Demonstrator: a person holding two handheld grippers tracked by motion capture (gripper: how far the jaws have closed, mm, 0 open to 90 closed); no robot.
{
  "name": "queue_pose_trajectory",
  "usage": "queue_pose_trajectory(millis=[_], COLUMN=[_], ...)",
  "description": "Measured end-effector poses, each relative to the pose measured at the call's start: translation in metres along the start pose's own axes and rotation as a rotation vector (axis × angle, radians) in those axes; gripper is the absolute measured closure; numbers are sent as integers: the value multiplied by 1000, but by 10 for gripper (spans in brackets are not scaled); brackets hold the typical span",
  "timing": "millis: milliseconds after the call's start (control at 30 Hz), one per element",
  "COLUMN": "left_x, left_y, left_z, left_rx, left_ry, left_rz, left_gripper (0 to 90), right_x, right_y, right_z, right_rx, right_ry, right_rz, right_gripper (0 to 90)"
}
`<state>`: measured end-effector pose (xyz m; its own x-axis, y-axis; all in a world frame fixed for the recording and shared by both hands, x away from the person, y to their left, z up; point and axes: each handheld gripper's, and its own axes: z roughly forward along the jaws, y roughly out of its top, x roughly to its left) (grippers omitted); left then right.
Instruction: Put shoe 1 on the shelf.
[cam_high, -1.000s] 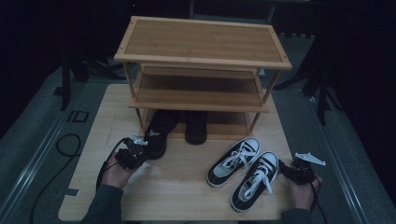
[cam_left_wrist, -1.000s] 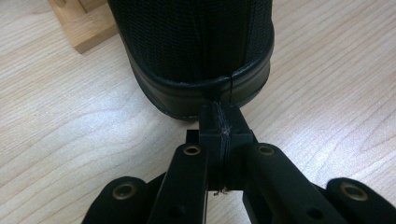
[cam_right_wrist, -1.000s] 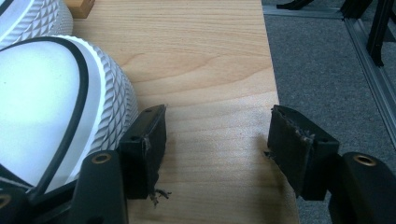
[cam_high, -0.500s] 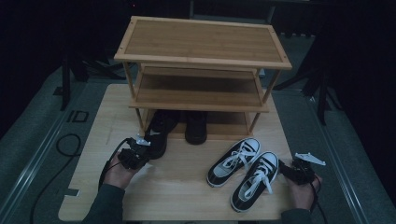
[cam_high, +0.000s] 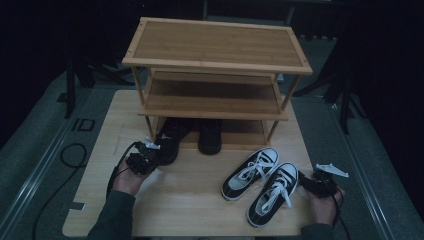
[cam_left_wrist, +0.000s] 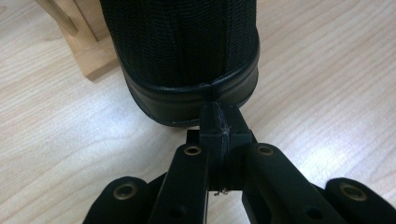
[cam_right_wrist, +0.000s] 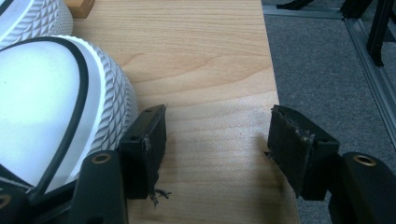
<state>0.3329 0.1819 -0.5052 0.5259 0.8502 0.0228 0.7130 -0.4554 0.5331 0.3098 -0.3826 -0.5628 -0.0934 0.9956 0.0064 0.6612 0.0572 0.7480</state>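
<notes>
A black shoe (cam_high: 172, 137) lies with its toe under the bamboo shoe rack (cam_high: 215, 45), a second black shoe (cam_high: 210, 137) beside it. My left gripper (cam_high: 152, 155) is shut with nothing between its jaws. In the left gripper view its closed tips (cam_left_wrist: 219, 126) touch the rubber heel rim of the black shoe (cam_left_wrist: 187, 46). Two black-and-white sneakers (cam_high: 250, 172) (cam_high: 272, 192) lie on the board at front right. My right gripper (cam_high: 307, 177) stands open just right of the nearer sneaker's toe. Bare wood lies between the right gripper's (cam_right_wrist: 217, 140) jaws, and the white toe cap (cam_right_wrist: 56, 116) rests against the left jaw's outer side.
The wooden board (cam_high: 200, 200) carries the rack and shoes, with grey carpet (cam_right_wrist: 327, 60) past its right edge. The rack's upper shelves hold nothing. A black cable (cam_high: 72, 155) loops on the floor at the left. A rack leg (cam_left_wrist: 88, 51) stands left of the black shoe's heel.
My left gripper has crept slightly toward the rack, staying at the black shoe's heel. The right gripper and the sneakers have stayed where they were.
</notes>
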Motion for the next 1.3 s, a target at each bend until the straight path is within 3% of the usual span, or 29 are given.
queue_pose_trajectory(millis=[233, 500, 700, 933, 1200, 1300], left_x=[5, -2, -4, 6, 9, 3], left_y=[11, 27, 19, 9, 17, 21], left_z=[8, 20, 28, 37, 46, 46], left_rx=[-1, 0, 31, 67, 71, 73], left_ry=[9, -4, -9, -1, 20, 18], left_rz=[-4, 20, 29, -1, -9, 17], left_gripper=[897, 896, 892, 892, 893, 892], right_x=[0, 0, 0, 0, 0, 0], right_y=[0, 0, 0, 0, 0, 0], right_z=[0, 0, 0, 0, 0, 0], right_rx=[0, 0, -1, 0, 0, -1], right_ry=[0, 0, 0, 0, 0, 0], right_rz=[0, 0, -1, 0, -1, -1], right_gripper=[368, 368, 367, 368, 367, 367])
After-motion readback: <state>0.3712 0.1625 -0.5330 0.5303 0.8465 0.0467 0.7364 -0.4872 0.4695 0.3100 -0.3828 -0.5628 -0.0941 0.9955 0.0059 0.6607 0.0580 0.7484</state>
